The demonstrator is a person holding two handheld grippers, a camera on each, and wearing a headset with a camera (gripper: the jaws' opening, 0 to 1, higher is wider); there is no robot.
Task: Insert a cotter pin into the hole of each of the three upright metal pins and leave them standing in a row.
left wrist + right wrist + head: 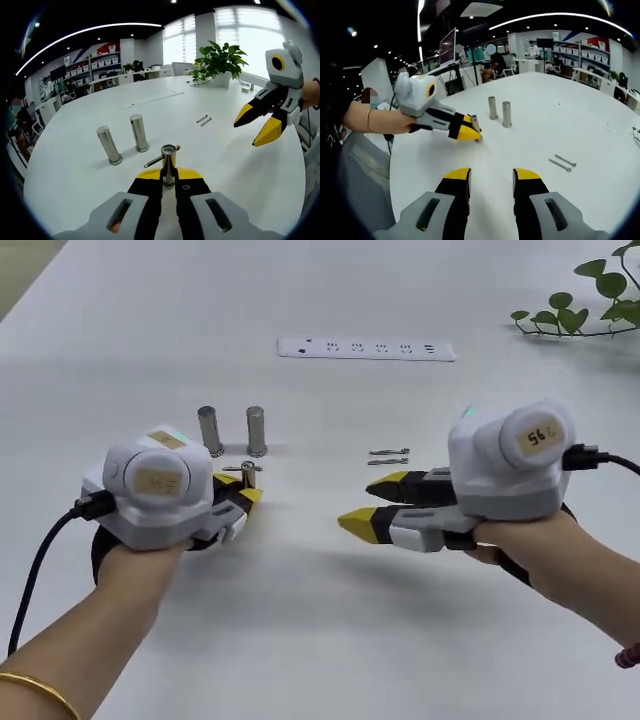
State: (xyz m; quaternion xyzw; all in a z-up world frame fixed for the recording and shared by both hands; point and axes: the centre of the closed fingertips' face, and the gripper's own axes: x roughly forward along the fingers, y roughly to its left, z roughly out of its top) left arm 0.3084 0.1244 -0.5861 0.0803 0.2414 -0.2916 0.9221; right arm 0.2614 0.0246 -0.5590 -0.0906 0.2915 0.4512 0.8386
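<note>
Steel pin (248, 476) with a cotter (236, 469) through it stands clamped in your left gripper (248, 492), beside two bare pins (256, 430). Your right gripper (375, 505), screen reading 56, gapes near two loose cotters (389, 456). Left gripper view: jaws pinch the pin (169, 159). Right gripper view: jaws spread apart.

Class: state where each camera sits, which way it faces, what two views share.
Head view: on the headset, looking down at white table; both forearms show.
Left gripper view: on the left hand-held gripper, looking along shut jaws at its silver metal pin.
Right gripper view: on the right hand-held gripper, open jaws facing the left one.
Shared: two bare steel pins.
</note>
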